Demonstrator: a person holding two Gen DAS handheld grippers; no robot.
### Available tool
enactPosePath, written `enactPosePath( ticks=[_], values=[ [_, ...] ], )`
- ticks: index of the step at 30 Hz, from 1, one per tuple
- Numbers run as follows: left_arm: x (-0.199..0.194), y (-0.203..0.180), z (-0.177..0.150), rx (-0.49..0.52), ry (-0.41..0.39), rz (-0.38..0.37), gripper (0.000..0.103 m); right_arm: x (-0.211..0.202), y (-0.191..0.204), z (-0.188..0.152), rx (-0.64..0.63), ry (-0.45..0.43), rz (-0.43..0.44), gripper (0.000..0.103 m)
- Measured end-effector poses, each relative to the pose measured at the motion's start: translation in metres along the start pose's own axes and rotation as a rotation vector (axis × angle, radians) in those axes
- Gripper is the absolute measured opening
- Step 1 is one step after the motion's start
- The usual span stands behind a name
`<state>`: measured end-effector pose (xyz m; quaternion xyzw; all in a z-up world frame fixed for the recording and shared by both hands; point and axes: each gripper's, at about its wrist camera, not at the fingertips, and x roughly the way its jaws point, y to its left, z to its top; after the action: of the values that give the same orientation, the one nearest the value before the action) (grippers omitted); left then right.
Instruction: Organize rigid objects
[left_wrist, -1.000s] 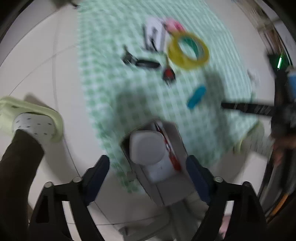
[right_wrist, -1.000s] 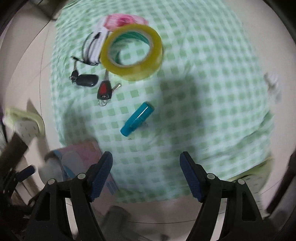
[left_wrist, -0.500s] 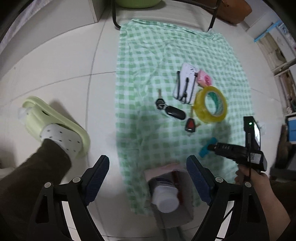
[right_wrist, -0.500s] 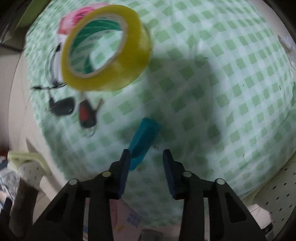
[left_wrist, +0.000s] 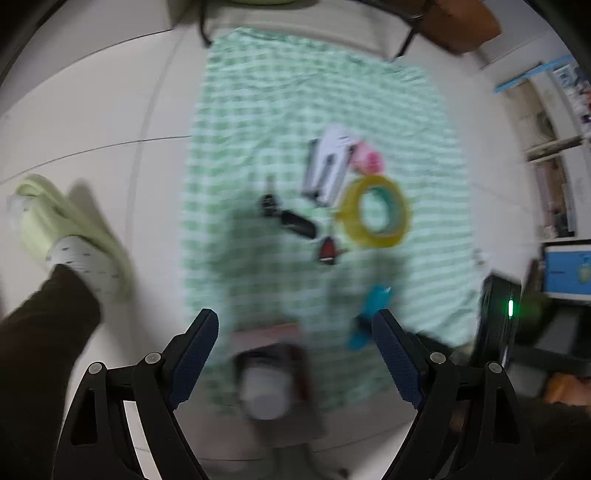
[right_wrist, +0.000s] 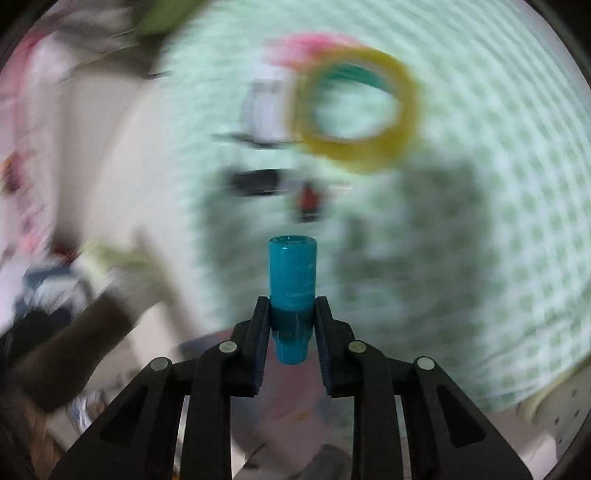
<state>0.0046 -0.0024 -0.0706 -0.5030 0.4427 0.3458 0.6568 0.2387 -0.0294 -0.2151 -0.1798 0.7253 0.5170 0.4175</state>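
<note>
So I've got the teal tube (right_wrist: 291, 280) pinched in the right gripper (right_wrist: 291, 317), both jaws pressed against its lower half, and it's up off the green checked cloth (right_wrist: 498, 184) now. Its long axis runs straight out along the fingers, capped flat end pointing away from the camera toward the middle of the cloth, narrower end tucked back between the jaws. The left gripper (left_wrist: 295, 347) is spread wide with nothing in it, hanging over the near edge of the cloth, where a box (left_wrist: 273, 373) with a white jar-like thing in it sits. I'm guessing that's where stuff goes, but it's too blurry to be sure. Progress-wise I'd call it early: only this one item is in hand, and the yellow tape roll (left_wrist: 375, 212), the black key fob (left_wrist: 295, 223), the red key fob (left_wrist: 328, 251), the white card with cables (left_wrist: 327, 168) and a pink thing (left_wrist: 365, 160) are all bunched around the middle of the cloth, not touched as far as I can tell. Everything's smeared with motion blur, so take the small details lightly.
</note>
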Motion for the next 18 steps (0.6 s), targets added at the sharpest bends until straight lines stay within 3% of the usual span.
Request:
enactPosePath(
  ticks=[6,7,9,10,13,14,15,16,17,18],
  values=[
    [-0.006,-0.004,-0.016,0.053,0.019,-0.055,0.084,-0.047,0.059,-0.043,-0.214,-0.040,0.108,0.026],
    [-0.007,-0.003,-0.017,0.056,0.037,-0.087,0.076,-0.053,0.062,-0.048,-0.231,-0.037,0.115,0.026],
    [-0.007,0.001,-0.024,0.085,0.059,-0.107,0.026,-0.062,0.066,-0.056,-0.240,-0.039,0.135,0.026],
    [-0.007,0.001,-0.018,0.105,0.062,-0.070,0.020,-0.071,0.056,-0.057,-0.242,-0.030,0.147,0.026],
    [-0.008,0.009,-0.024,0.146,0.072,0.011,0.020,-0.068,0.046,-0.059,-0.239,0.095,0.150,0.027],
    [-0.006,0.011,-0.031,0.142,0.084,0.020,0.020,-0.063,0.040,-0.058,-0.229,0.147,0.127,0.031],
    [-0.005,0.017,-0.037,0.138,0.103,0.014,0.020,-0.064,0.033,-0.062,-0.223,0.175,0.085,0.046],
    [-0.003,0.020,-0.043,0.133,0.121,0.007,0.020,-0.060,0.026,-0.064,-0.216,0.187,0.007,0.058],
    [-0.002,0.020,-0.049,0.140,0.140,0.005,0.020,-0.057,0.019,-0.064,-0.208,0.183,-0.081,0.082],
    [-0.001,0.017,-0.054,0.154,0.157,0.008,0.020,-0.052,0.010,-0.062,-0.203,0.176,-0.179,0.089]
  ],
)
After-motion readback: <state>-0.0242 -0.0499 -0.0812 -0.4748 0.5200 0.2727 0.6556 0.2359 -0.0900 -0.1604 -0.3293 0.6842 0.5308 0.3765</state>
